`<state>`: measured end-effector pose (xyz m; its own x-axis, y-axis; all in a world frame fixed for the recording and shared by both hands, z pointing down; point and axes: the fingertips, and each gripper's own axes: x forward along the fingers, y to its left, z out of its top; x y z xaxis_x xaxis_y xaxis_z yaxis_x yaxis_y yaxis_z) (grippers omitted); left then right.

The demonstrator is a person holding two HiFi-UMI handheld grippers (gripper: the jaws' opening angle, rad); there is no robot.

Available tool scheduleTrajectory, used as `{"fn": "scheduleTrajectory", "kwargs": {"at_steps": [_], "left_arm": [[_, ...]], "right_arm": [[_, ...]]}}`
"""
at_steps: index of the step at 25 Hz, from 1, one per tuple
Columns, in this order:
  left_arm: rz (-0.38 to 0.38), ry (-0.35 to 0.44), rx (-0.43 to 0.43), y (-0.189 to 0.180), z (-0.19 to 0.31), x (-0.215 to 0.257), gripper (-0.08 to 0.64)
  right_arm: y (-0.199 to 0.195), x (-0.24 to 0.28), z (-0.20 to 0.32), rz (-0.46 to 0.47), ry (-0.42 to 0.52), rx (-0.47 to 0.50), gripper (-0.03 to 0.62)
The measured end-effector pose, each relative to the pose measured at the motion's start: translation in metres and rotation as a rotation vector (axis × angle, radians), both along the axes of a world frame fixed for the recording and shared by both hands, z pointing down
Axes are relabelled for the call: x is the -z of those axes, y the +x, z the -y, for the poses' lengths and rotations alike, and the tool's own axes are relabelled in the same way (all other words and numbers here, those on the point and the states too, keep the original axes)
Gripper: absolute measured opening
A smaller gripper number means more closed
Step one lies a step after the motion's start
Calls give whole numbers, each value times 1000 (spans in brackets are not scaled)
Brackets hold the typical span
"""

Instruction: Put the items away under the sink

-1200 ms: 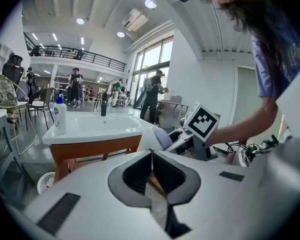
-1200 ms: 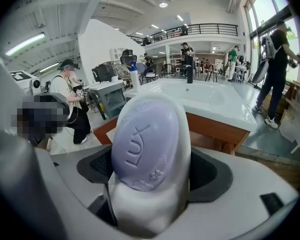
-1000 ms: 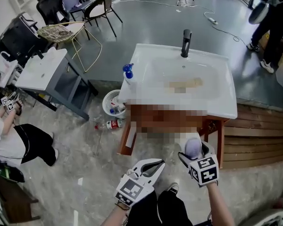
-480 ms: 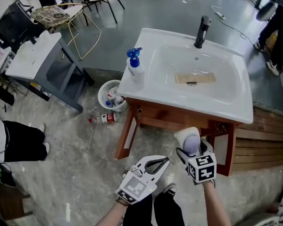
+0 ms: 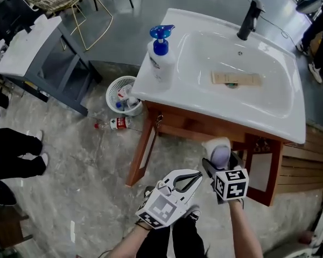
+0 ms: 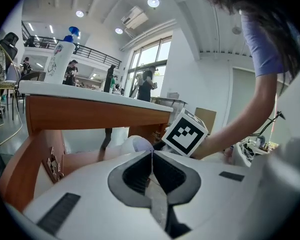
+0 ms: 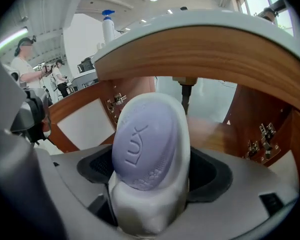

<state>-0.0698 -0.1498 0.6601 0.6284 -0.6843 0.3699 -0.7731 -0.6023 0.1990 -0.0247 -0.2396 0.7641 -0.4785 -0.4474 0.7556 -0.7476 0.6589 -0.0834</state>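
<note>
In front of the wooden cabinet (image 5: 178, 124) under the white sink (image 5: 204, 105), my right forearm reaches forward and low, with the right claw (image 5: 219, 164) pointing into the cabinet's opening. Its jaws are clamped on a white soap dish (image 7: 149, 204) that holds a lavender soap bar (image 7: 146, 146). My left claw (image 5: 189, 177) hangs just beside it, a little nearer to me and angled towards the right one, its jaws pressed together on nothing.
</note>
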Motion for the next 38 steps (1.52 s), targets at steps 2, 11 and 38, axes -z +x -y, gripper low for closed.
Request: {"fn": "scheduleTrajectory", "kwargs": {"at_steps": [2, 11, 38], "left_arm": [[-4, 9, 3, -4, 6, -6, 17], [-41, 47, 67, -14, 22, -43, 17], [-42, 55, 136, -24, 13, -117, 17]], "right_arm": [[-5, -13, 7, -3, 1, 1, 439], [-15, -69, 45, 11, -10, -8, 439], [-39, -152, 141, -198, 103, 313, 439]]}}
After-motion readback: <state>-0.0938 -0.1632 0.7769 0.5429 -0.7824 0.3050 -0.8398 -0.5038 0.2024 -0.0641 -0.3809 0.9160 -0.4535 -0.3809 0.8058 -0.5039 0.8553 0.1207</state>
